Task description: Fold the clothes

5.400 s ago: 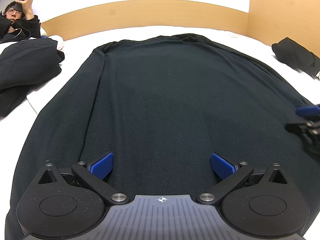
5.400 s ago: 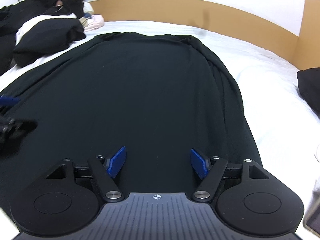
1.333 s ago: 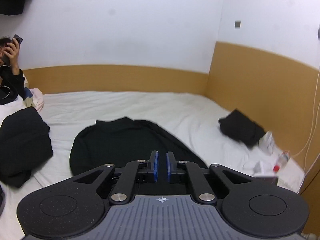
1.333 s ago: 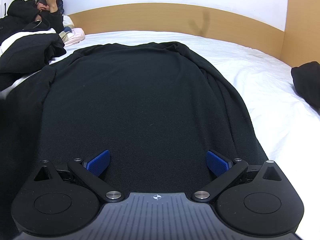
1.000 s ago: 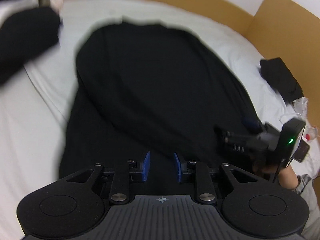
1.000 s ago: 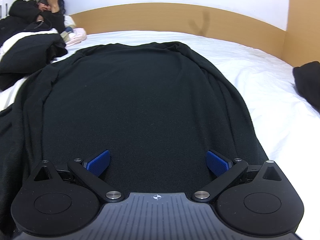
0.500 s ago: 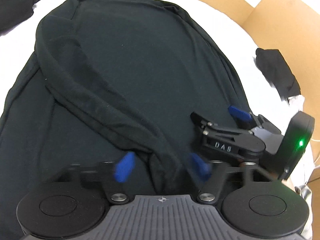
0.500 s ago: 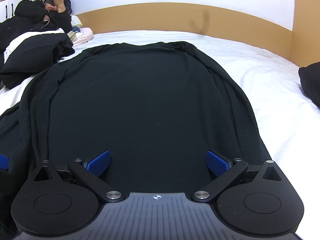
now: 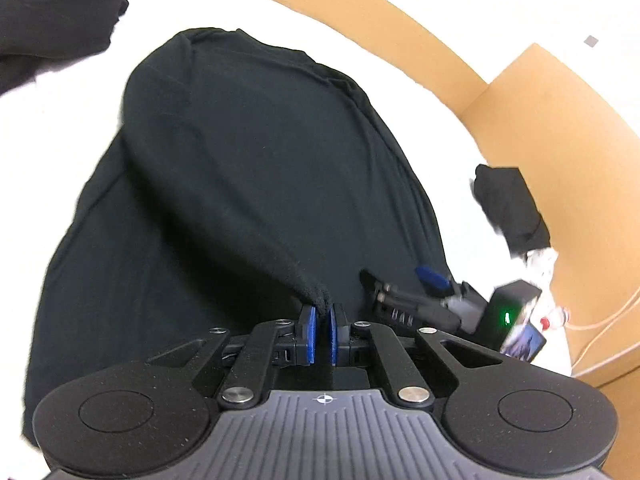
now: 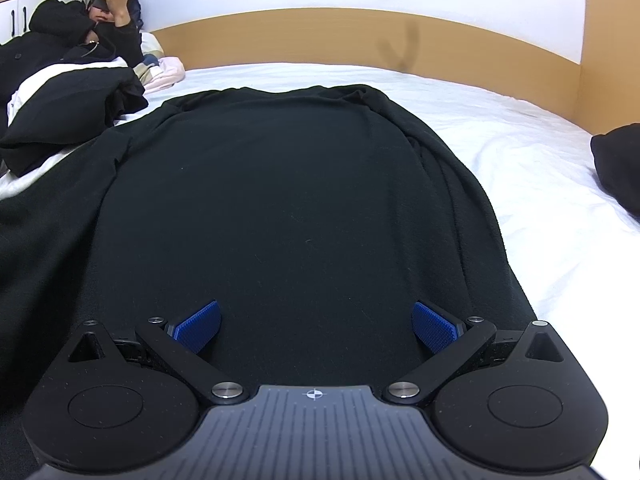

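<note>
A black long-sleeved top [image 9: 260,152] lies spread flat on the white bed [image 10: 520,152]. Its left sleeve [image 9: 224,216] runs diagonally across the body, and the cuff sits pinched between the blue pads of my left gripper [image 9: 322,312], which is shut on it. In the right wrist view the same top [image 10: 280,180] fills the middle. My right gripper [image 10: 316,320] hovers open just above its lower part, with nothing between the pads. The left wrist view also catches the right gripper [image 9: 396,276], close to the right of the held cuff.
A small dark folded garment [image 9: 508,204] lies at the bed's right side, near a phone [image 9: 524,340] and a cable. A heap of black clothes [image 10: 60,112] and a person holding a phone [image 10: 100,12] are at the far left. A wooden headboard [image 10: 360,36] borders the bed.
My left gripper, open around the sleeve half a second ago, has shut on the cuff. The sleeve now stretches across the top towards the right gripper. The right gripper's view has barely shifted.
</note>
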Demonstrator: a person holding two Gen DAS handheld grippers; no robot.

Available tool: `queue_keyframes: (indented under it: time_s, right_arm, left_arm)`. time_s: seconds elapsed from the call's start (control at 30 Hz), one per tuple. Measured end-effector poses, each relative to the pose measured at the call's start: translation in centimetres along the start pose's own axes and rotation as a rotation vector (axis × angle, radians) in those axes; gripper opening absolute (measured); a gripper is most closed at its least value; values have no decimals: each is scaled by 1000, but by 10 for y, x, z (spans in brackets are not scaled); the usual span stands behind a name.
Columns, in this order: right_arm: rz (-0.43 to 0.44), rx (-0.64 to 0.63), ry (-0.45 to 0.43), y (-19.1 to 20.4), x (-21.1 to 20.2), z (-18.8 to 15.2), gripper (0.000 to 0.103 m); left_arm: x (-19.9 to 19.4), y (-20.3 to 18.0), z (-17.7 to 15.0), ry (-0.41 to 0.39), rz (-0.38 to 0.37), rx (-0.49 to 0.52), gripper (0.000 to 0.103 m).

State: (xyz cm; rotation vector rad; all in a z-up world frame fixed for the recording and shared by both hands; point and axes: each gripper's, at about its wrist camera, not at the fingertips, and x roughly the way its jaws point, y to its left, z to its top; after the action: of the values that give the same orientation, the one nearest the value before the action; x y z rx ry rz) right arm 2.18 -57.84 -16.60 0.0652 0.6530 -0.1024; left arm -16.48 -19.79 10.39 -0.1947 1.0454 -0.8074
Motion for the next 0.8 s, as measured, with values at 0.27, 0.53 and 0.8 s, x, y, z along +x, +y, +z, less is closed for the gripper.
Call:
queue_keyframes:
  time_s: [0.27,0.53,0.8]
  right_arm:
    - [-2,-5,2,2,11,5,103]
    - [-8,-12,3,-10,6,4,103]
    - [-7,-18,0,-13,6,1,103]
  left_arm:
    - [25,51,-47,153,162,-107,8]
    - [-25,44,-32,29,209,-35,58]
    - [28,40,91,-187,383,140,101]
